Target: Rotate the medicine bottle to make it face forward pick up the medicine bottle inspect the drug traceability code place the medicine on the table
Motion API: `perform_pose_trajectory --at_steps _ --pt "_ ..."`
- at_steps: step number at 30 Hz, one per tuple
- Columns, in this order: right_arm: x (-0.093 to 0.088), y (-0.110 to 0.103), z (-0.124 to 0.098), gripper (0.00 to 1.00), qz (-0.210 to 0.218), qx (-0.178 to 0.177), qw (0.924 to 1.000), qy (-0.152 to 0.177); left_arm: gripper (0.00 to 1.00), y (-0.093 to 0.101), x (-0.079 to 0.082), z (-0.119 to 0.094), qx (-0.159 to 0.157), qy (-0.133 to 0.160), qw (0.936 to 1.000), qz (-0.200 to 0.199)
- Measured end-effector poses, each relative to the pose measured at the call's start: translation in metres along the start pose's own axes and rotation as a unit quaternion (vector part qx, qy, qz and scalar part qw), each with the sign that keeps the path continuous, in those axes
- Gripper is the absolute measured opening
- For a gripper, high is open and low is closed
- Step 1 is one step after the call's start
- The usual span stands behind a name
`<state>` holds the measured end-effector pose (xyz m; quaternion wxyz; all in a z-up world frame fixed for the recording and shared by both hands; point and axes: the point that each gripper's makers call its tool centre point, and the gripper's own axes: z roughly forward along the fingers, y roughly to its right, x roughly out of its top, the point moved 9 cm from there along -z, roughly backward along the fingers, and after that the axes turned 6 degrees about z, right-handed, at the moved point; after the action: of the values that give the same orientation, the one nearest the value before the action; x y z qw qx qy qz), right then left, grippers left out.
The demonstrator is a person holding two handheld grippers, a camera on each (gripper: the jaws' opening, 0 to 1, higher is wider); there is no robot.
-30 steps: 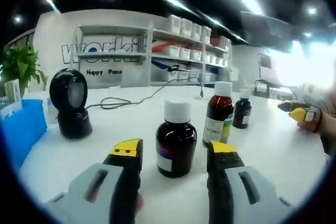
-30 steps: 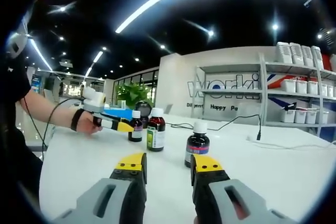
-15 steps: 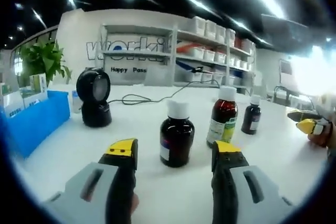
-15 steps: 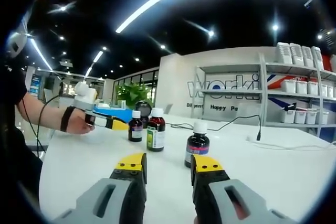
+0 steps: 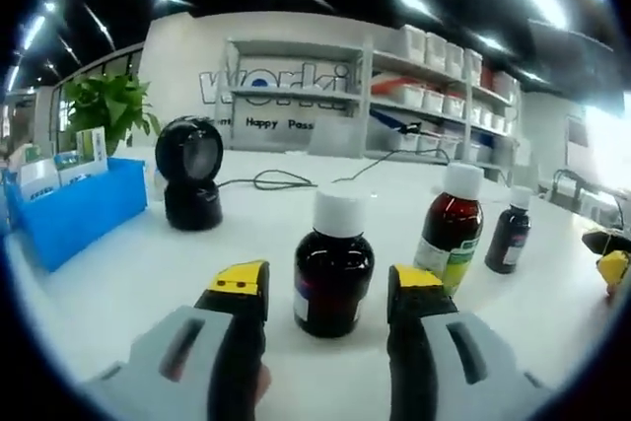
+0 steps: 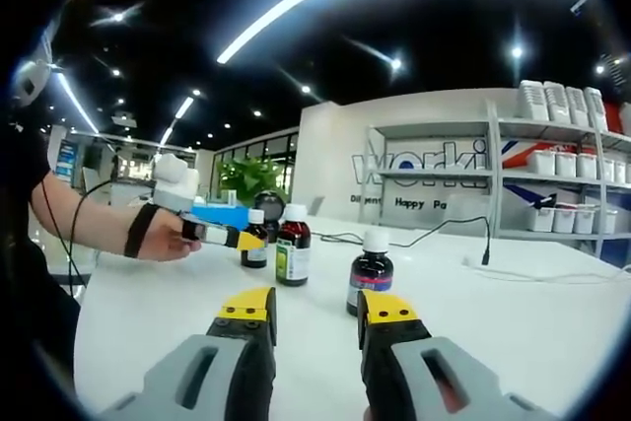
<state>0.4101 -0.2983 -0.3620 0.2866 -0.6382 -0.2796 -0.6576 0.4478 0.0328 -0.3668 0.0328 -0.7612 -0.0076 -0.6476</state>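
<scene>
A dark medicine bottle with a white cap stands on the white table, in the gap between or just past the yellow tips of my left gripper. That gripper is open and its jaws stand apart from the glass. An amber bottle with a green and white label and another dark bottle stand further right. In the right gripper view, a hand holds the left gripper against the far dark bottle. My right gripper is open, short of the near dark bottle and the amber bottle.
A black round scanner with a trailing cable stands at the left, beside a blue bin of boxes and a green plant. Shelves with white boxes line the back wall. A yellow tip of the right gripper shows at the far right.
The left gripper drew back from the dark bottle half a second ago and has come forward again, so the bottle now stands at its tips. The right gripper has stayed still.
</scene>
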Motion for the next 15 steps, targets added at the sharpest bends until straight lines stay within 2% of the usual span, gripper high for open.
perform_pose_trajectory --at_steps 2,8,10,15 --pt "0.000 0.001 0.000 0.28 -0.001 0.001 1.0000 0.000 0.32 0.001 0.002 -0.001 0.014 0.005 0.9999 0.006" --pt "-0.001 0.002 0.000 0.28 -0.002 0.000 1.0000 -0.001 0.28 0.013 0.003 -0.003 0.020 0.011 0.9995 0.022" --pt "-0.001 0.002 0.000 0.28 -0.003 -0.001 1.0000 -0.001 0.24 0.015 0.001 -0.003 0.023 0.007 0.9993 0.028" --pt "-0.002 0.002 0.001 0.27 -0.006 -0.001 1.0000 -0.003 0.23 0.015 -0.001 -0.008 0.021 0.011 0.9993 0.031"
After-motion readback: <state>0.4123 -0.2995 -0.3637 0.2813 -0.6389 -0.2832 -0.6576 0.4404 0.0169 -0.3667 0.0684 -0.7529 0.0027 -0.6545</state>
